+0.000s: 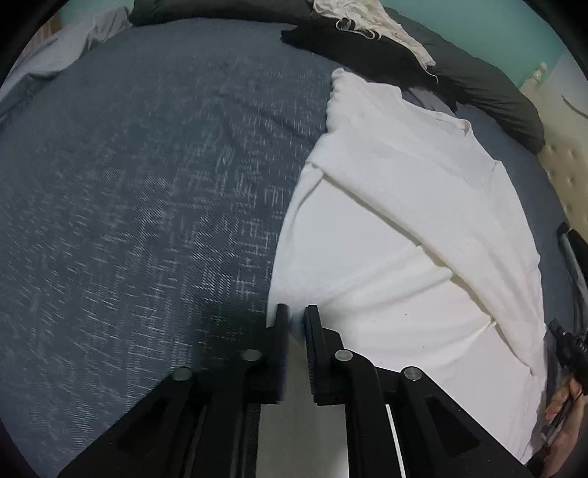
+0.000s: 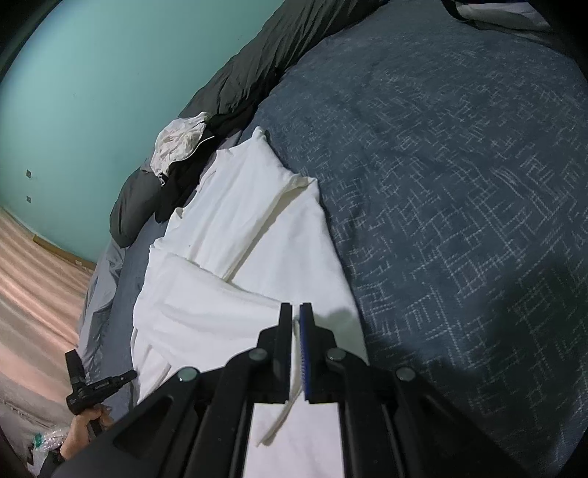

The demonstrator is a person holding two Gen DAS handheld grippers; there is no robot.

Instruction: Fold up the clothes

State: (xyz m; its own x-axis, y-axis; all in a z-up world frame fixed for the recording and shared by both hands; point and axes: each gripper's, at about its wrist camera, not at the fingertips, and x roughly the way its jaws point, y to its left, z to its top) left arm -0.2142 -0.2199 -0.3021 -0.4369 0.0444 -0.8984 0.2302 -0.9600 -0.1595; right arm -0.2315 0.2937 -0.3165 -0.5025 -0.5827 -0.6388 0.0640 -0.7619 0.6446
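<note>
A white shirt (image 1: 422, 220) lies partly folded on the blue patterned bedspread (image 1: 147, 184), with one side lapped over its middle. My left gripper (image 1: 296, 312) is at the shirt's near left edge, fingers almost together with white cloth between them. In the right wrist view the same shirt (image 2: 239, 220) stretches away towards the wall. My right gripper (image 2: 296, 310) is shut on its near edge, and a hem strip hangs down between the fingers. A hand (image 2: 84, 415) holding a black gripper part (image 2: 95, 386) shows at the lower left.
A crumpled white garment (image 1: 367, 18) lies on black clothes (image 1: 367, 47) at the far side, beside a dark grey duvet (image 1: 496, 95). A cream tufted headboard (image 1: 566, 154) is at the right. Wooden floor (image 2: 33, 275) and a teal wall (image 2: 110, 73) lie beyond the bed edge.
</note>
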